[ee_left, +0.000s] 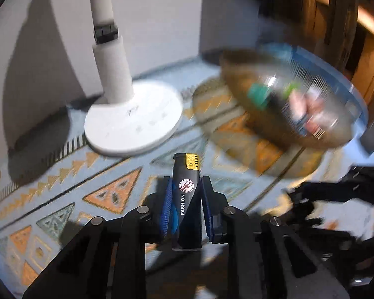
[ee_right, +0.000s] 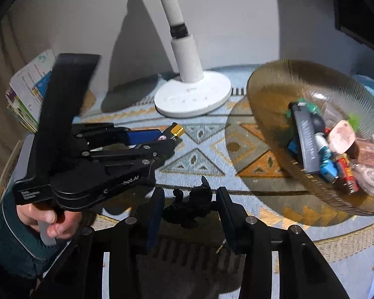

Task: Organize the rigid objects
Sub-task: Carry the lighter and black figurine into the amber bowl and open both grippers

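My left gripper (ee_left: 187, 184) is shut on a black lighter (ee_left: 187, 199) with a gold cap and the word FASHION, held above the patterned cloth. It also shows in the right wrist view (ee_right: 167, 137), at the left, with the lighter's gold cap (ee_right: 177, 130) poking out. My right gripper (ee_right: 189, 199) is shut on a small black figurine (ee_right: 192, 206), held above the cloth. A ribbed amber glass bowl (ee_right: 269, 87) at the right holds several small items; it looks blurred in the left wrist view (ee_left: 239, 74).
A white lamp base (ee_right: 194, 97) with a white stem stands at the back by the wall, also in the left wrist view (ee_left: 134, 119). Stacked booklets (ee_right: 27, 92) lean at the far left. A patterned blue and orange cloth (ee_right: 199, 154) covers the table.
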The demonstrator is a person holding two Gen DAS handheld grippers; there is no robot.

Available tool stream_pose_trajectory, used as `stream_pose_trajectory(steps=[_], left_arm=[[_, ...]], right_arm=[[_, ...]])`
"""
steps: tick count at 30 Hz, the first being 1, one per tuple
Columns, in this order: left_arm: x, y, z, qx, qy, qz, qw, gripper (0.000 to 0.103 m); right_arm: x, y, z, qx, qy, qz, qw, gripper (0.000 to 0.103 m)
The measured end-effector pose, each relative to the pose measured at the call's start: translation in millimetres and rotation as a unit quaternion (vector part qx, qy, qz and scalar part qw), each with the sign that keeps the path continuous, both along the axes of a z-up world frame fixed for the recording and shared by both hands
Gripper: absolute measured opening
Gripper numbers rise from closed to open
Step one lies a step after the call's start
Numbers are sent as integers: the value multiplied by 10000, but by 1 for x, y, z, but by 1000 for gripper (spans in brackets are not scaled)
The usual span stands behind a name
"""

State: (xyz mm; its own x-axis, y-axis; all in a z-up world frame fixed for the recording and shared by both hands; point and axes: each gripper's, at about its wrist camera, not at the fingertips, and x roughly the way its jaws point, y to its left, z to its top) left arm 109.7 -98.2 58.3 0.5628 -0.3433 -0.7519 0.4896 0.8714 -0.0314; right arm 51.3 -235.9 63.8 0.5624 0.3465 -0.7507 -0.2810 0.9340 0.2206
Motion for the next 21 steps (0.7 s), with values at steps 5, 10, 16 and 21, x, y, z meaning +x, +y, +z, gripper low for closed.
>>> stream_pose_trajectory(steps=[5, 10, 16, 21], left_arm=[[-23, -36, 71, -722, -790, -76, 9942, 20], [-11, -94, 112, -1388, -978, -140, 9854, 20], [27, -147, 103, -1546, -720, -159, 9852, 20], [59, -183, 62, -1608, -36, 26, 9870, 20]], right_arm=[[-9, -35, 46, 203, -567, -478, 9970, 42], [7, -101, 91, 73, -992, -1324, 9862, 42], [43, -176, 99, -117, -1101, -2255, 9679, 42], [80, -208, 71, 55, -671, -2549, 9646, 42]])
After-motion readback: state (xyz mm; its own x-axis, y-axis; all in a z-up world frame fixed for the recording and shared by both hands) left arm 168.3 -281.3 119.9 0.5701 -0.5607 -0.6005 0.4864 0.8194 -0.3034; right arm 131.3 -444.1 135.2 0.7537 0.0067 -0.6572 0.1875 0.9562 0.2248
